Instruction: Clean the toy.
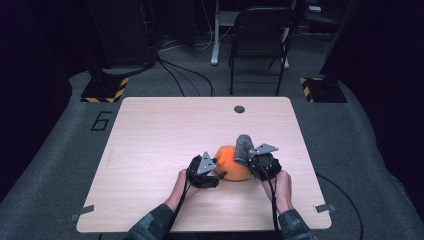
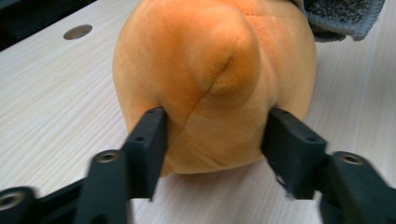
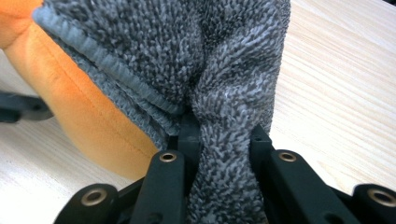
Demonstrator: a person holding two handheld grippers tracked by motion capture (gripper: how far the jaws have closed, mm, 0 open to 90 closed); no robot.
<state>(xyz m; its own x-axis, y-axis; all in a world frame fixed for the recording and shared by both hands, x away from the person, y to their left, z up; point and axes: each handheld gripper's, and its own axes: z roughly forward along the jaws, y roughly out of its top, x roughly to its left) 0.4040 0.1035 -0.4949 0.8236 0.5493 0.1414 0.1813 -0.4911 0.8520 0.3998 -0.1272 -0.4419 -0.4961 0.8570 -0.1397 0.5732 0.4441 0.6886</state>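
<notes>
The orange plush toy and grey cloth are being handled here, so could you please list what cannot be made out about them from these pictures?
- Orange plush toy: what it depicts; the left gripper view cuts off its top, and the high view shows it too small.
- Grey cloth: its full extent; the right gripper view's edges cut it off.
- Left gripper: whether its pads press the toy or merely flank it.
- Right gripper: its inner pads, hidden by the pinched cloth.

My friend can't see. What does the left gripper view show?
A soft orange plush toy sits on a pale wooden table, with the two black tongs placed on either side of its near end. A bit of grey towel lies on the toy's far end.
</notes>
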